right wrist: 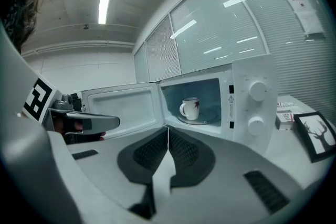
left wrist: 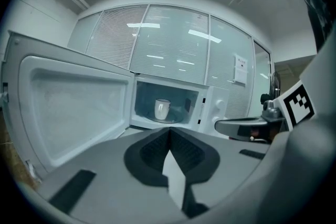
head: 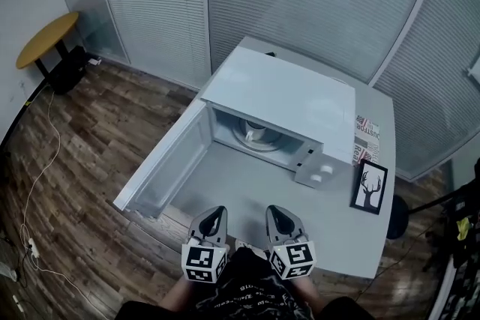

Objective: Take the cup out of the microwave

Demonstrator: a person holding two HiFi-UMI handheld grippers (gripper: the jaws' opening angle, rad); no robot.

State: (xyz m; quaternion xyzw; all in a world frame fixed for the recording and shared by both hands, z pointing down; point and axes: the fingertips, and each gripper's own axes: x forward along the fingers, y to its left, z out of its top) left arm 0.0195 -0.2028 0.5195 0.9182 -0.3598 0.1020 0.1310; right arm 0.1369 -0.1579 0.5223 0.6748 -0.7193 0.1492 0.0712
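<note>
Well, the white ceramic cup (right wrist: 191, 108) sits upright on the glass turntable (right wrist: 206, 119) inside the white microwave (head: 285, 97) (door (head: 169, 161) swung wide for access), w/ left gripper (head: 213, 218) & right gripper (head: 279, 218) both pinched together, empty, well short of it.

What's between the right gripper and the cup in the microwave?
Only bare table up to the open microwave, where the cup sits; head view shows it.
</note>
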